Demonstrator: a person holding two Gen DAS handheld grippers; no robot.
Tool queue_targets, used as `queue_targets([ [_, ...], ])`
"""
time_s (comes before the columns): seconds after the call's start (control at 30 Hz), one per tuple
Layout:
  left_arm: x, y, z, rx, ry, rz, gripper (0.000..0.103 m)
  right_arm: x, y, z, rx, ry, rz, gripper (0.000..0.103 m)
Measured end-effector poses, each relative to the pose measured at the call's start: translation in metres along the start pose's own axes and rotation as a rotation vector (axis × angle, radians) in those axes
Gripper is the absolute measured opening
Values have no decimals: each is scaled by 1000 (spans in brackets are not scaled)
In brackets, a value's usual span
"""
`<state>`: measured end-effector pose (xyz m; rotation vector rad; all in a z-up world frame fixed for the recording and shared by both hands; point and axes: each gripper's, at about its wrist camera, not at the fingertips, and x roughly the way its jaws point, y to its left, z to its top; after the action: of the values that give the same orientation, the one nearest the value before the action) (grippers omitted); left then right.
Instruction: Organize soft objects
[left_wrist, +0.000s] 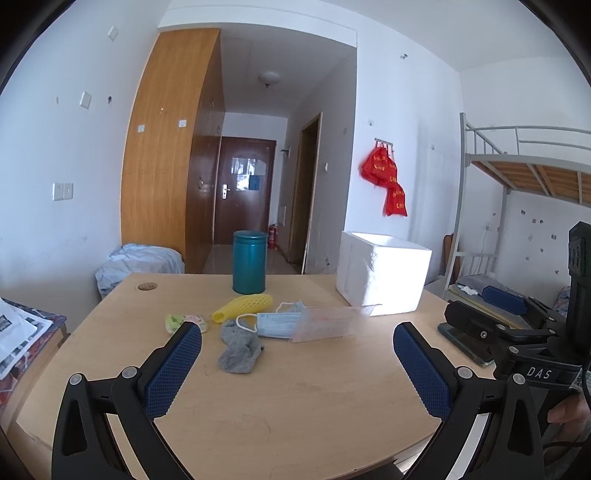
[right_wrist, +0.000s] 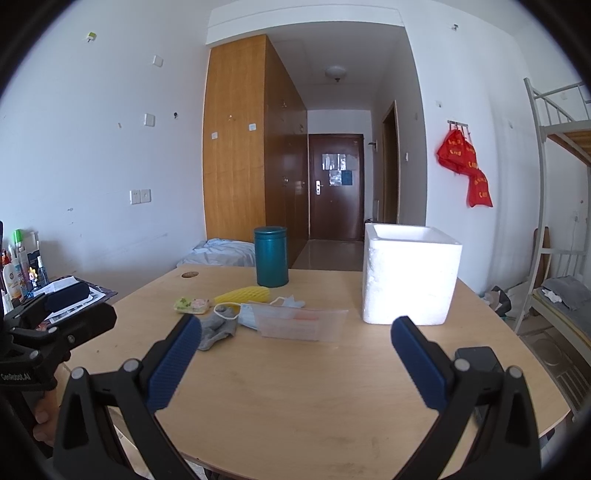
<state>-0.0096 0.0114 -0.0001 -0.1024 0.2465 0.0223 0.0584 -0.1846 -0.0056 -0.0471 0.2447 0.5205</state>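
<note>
Soft things lie in a cluster mid-table: a grey sock (left_wrist: 239, 350) (right_wrist: 218, 330), a blue face mask (left_wrist: 275, 323) (right_wrist: 248, 316), a yellow foam net sleeve (left_wrist: 243, 305) (right_wrist: 242, 294), a small green and pink pouch (left_wrist: 184, 322) (right_wrist: 191, 305) and a clear plastic bag (left_wrist: 325, 324) (right_wrist: 301, 324). A white foam box (left_wrist: 382, 271) (right_wrist: 410, 275) stands open at the right. My left gripper (left_wrist: 297, 345) is open and empty above the near table, just short of the sock. My right gripper (right_wrist: 295, 343) is open and empty, in front of the plastic bag.
A teal canister (left_wrist: 249, 261) (right_wrist: 270, 256) stands behind the cluster. A dark phone (left_wrist: 466, 341) (right_wrist: 480, 363) lies near the table's right edge. The wooden table (left_wrist: 295, 398) (right_wrist: 295, 387) has a round cable hole (left_wrist: 147, 286) at the far left. A bunk bed (left_wrist: 517, 173) stands to the right.
</note>
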Motion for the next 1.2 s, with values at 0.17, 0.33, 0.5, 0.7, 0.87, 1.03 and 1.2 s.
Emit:
queue_targets([
  [0.17, 1, 0, 0, 1, 7, 13, 103, 0, 1, 0, -1, 0, 3, 103],
  [0.33, -1, 2, -1, -9, 19, 14, 103, 2, 2, 0, -1, 7, 5, 103],
  [0.5, -1, 1, -1, -6, 20, 11, 103, 5, 3, 1, -2, 6, 8, 103],
  [0.7, 1, 2, 2, -7, 17, -1, 103, 5, 1, 2, -2, 7, 7, 103],
  [0.87, -1, 0, 1, -9, 24, -2, 103, 1, -2, 2, 0, -1, 3, 103],
  [1.03, -4, -4, 3, -5, 20, -5, 103, -1, -3, 2, 1, -9, 0, 103],
  [1.2, -3, -5, 5, 2, 15, -5, 103, -2, -3, 2, -1, -9, -1, 103],
])
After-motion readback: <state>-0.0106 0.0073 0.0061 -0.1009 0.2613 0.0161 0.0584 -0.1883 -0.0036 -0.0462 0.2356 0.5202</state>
